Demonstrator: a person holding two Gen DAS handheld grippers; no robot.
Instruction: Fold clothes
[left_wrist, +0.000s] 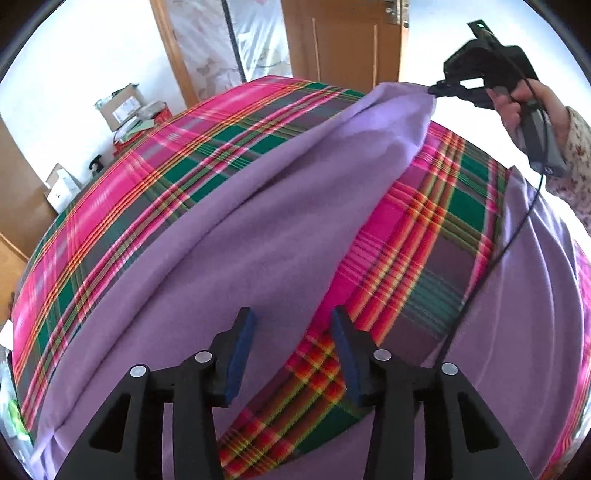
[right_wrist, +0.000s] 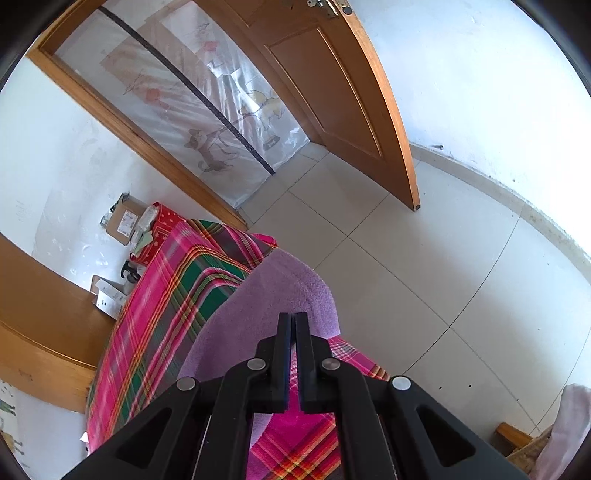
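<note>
A lilac garment lies spread on a pink and green plaid cloth that covers the table. My left gripper is open and empty, low over the garment's near part beside a bare strip of plaid. My right gripper is shut on the garment's far corner and holds it lifted above the table, so the fabric hangs in a slanted fold. In the right wrist view the right gripper has its jaws pressed together on the lilac garment, above the plaid cloth.
Cardboard boxes and small items stand past the table's far left edge by the white wall. A wooden door stands open over a tiled floor on the right. A curtained doorway is behind the table.
</note>
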